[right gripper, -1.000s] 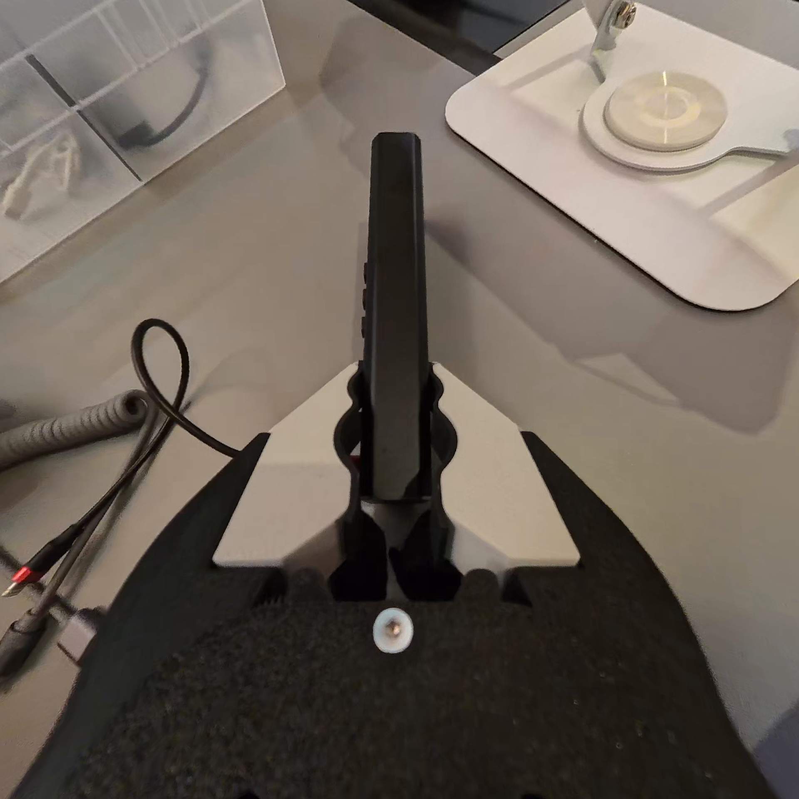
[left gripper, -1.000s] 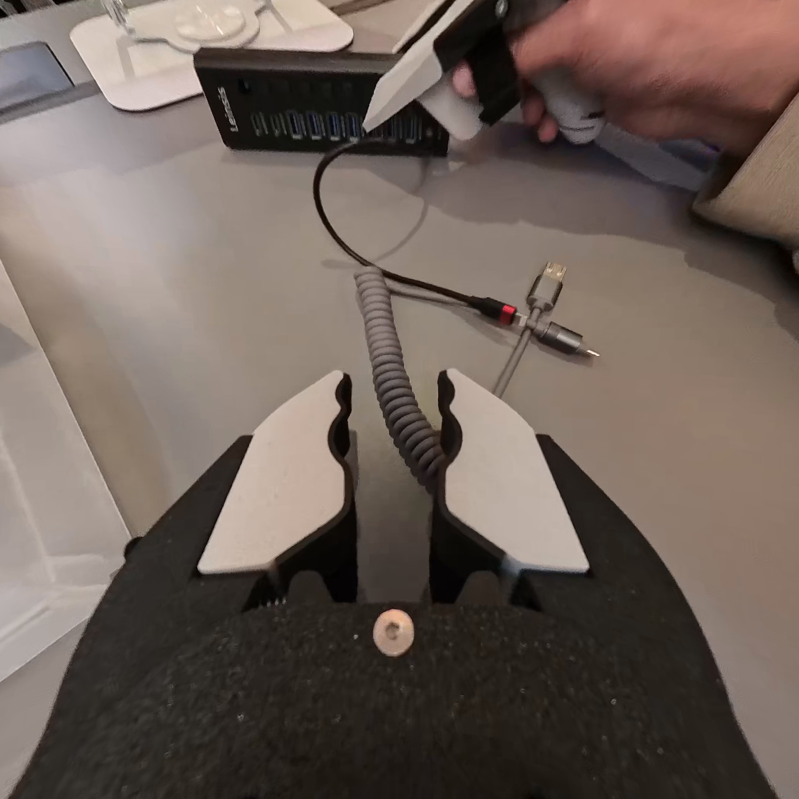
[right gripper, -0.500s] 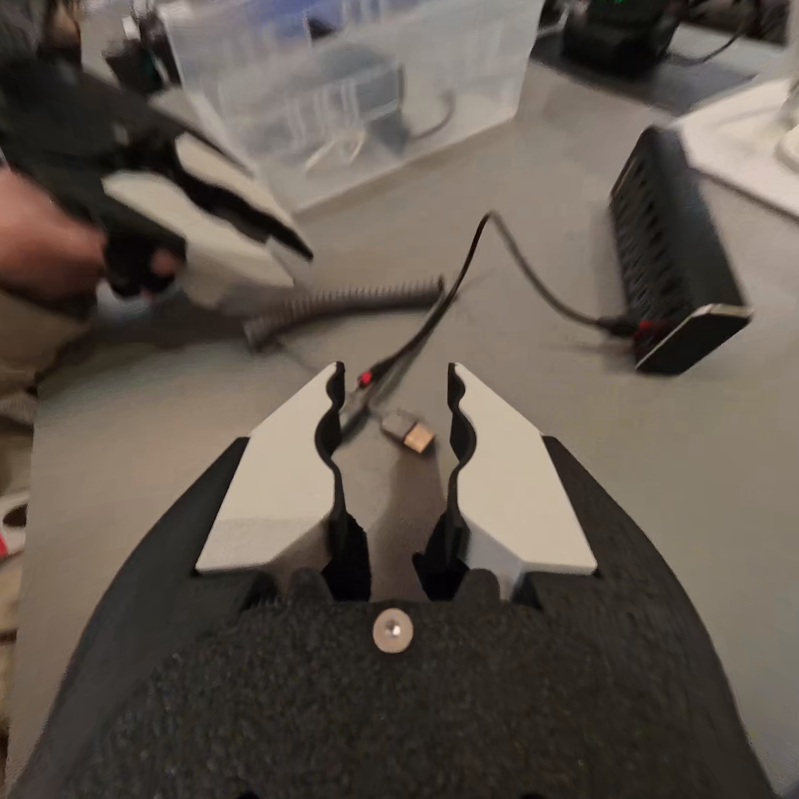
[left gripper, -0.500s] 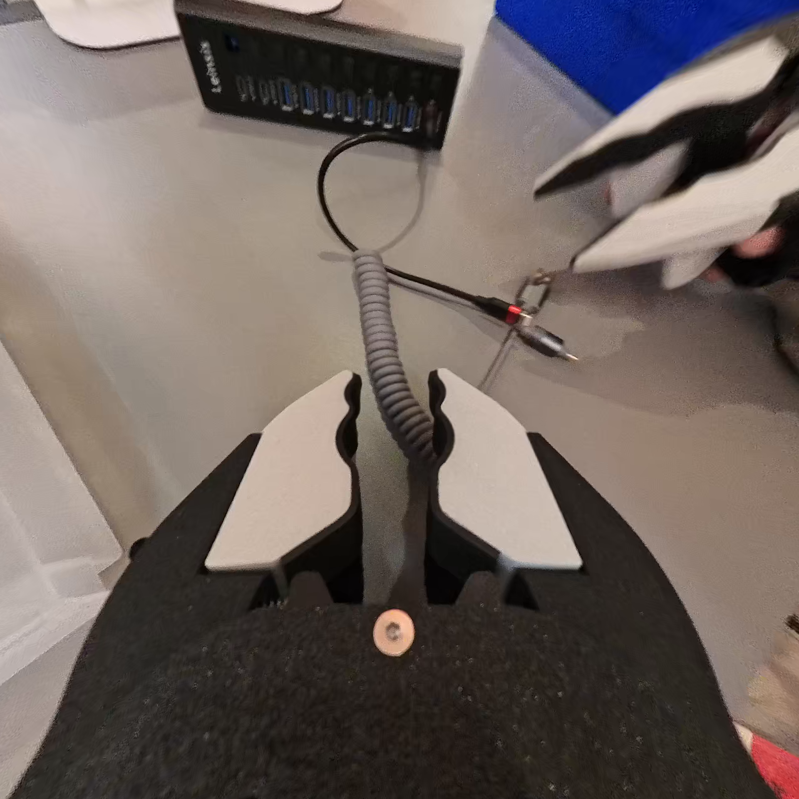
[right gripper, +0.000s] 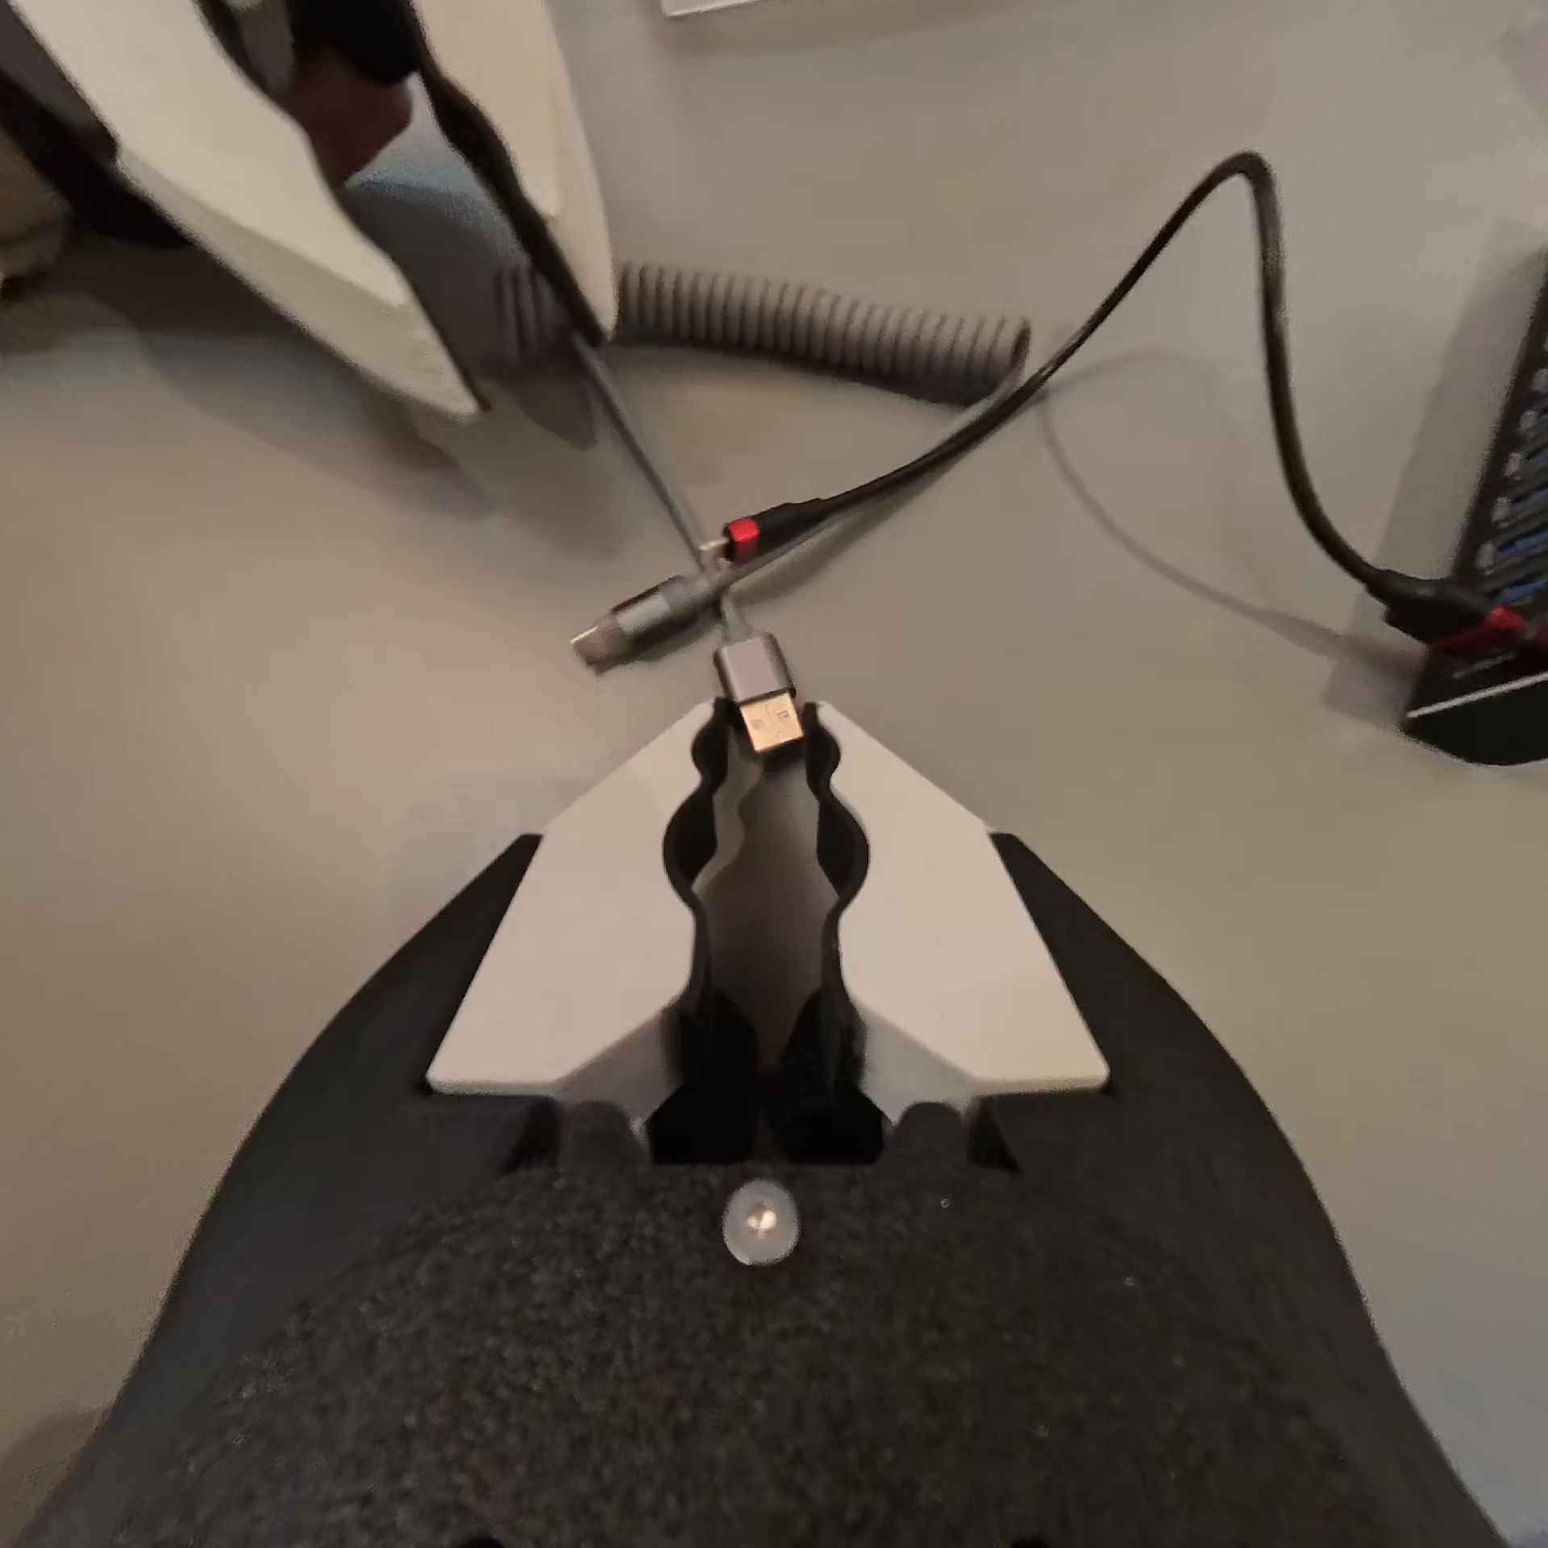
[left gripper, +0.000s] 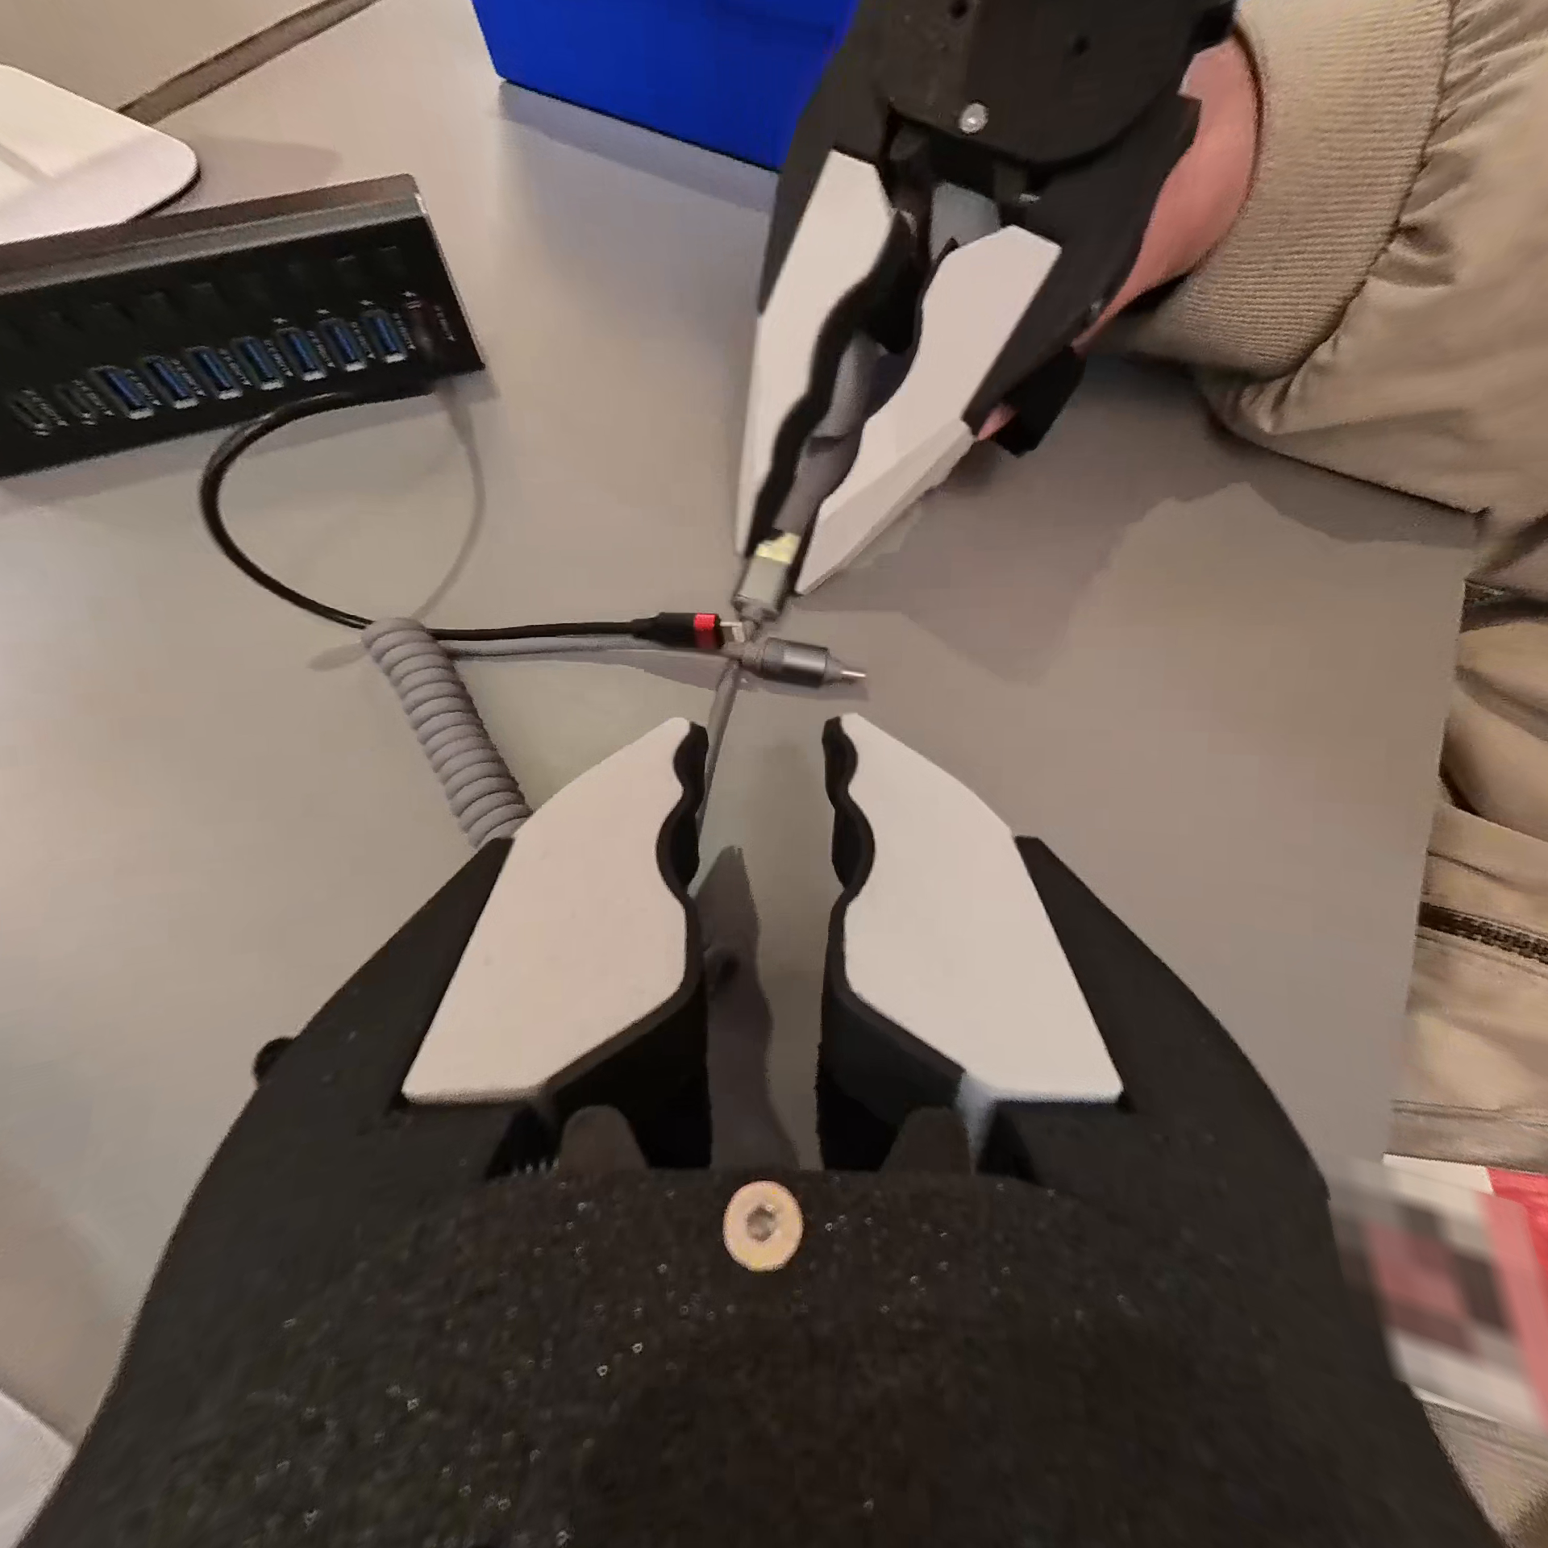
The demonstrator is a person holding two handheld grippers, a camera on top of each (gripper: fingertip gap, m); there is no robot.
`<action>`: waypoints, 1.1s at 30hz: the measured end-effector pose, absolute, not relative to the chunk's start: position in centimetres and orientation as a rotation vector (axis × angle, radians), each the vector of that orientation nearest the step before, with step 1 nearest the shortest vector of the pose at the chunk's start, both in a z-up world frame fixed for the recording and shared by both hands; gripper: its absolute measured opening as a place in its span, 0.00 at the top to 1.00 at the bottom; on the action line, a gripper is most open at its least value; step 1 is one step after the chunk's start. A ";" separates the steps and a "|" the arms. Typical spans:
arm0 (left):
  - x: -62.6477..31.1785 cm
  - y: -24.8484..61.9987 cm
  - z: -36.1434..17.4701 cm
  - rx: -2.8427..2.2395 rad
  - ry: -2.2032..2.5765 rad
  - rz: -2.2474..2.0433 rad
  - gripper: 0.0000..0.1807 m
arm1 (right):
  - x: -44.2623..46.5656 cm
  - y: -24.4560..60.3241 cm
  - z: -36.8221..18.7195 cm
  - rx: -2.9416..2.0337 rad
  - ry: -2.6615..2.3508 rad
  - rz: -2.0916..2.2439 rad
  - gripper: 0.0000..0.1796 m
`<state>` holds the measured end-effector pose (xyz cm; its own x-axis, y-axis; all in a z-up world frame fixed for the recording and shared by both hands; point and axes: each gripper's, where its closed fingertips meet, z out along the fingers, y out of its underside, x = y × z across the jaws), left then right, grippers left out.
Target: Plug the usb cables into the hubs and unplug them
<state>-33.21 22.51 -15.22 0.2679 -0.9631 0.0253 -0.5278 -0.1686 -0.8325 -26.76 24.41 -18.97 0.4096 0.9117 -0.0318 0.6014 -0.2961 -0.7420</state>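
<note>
Right tongs (right gripper: 761,722) pinched on grey USB-A plug (right gripper: 758,695), plug low on the counter (right gripper: 251,670) mid-surface. Left tongs (left gripper: 764,730) parted, holding nothing, straddling the grey cable (left gripper: 719,712). Black cable (right gripper: 1173,276) plugged into black hub (left gripper: 218,335) end port.
</note>
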 end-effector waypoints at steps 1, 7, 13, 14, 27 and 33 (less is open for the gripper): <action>-33.3 22.6 -15.1 -1.808 1.348 -0.754 0.85 | -26.9 23.8 -18.9 -2.022 -1.308 0.624 0.92; -33.6 21.6 -13.2 -1.727 1.327 -0.826 0.85 | -29.8 17.7 -15.6 -1.921 -1.359 1.046 0.94; -34.0 19.8 -9.1 -1.586 1.255 -1.062 0.83 | -30.6 16.1 -11.8 -1.790 -1.281 1.294 0.94; -34.3 19.7 -8.3 -1.562 1.229 -1.094 0.82 | -30.3 16.6 -11.4 -1.779 -1.248 1.293 0.94; -30.5 14.6 -7.6 -1.620 1.051 -1.594 0.82 | -28.5 19.9 -6.2 -1.596 -0.876 1.433 0.94; -29.9 16.8 -7.0 -1.605 0.908 -1.325 0.80 | -30.1 18.1 -4.8 -1.504 -0.870 1.628 0.94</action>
